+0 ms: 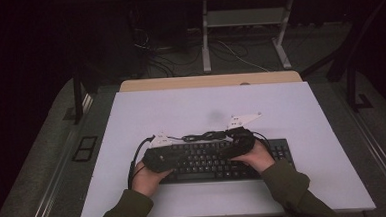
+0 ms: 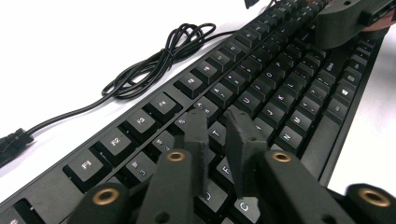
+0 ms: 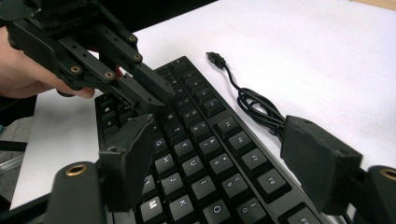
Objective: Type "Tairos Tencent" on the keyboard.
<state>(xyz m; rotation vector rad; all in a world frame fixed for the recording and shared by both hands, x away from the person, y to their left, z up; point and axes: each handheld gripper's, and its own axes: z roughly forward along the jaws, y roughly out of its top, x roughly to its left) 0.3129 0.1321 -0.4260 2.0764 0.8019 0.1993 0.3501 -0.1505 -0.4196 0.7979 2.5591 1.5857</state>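
While over the keyboard [image 2: 261,88], left claw [image 2: 219,122] narrowly parted, right claw [image 3: 224,154] wide, both empty.

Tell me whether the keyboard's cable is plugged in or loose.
Loose. The cable lies coiled on the white table behind the keyboard, and its USB plug rests free on the surface.

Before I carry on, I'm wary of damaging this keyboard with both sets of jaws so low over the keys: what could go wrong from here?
1. The left gripper has narrow jaws right over the keys of the keyboard; pressing down might hit two keys or pry a cap.
2. The right gripper stands wide open across several rows, so a jaw could clip keys unintentionally.
3. The coiled cable lies along the keyboard's back edge and could snag.
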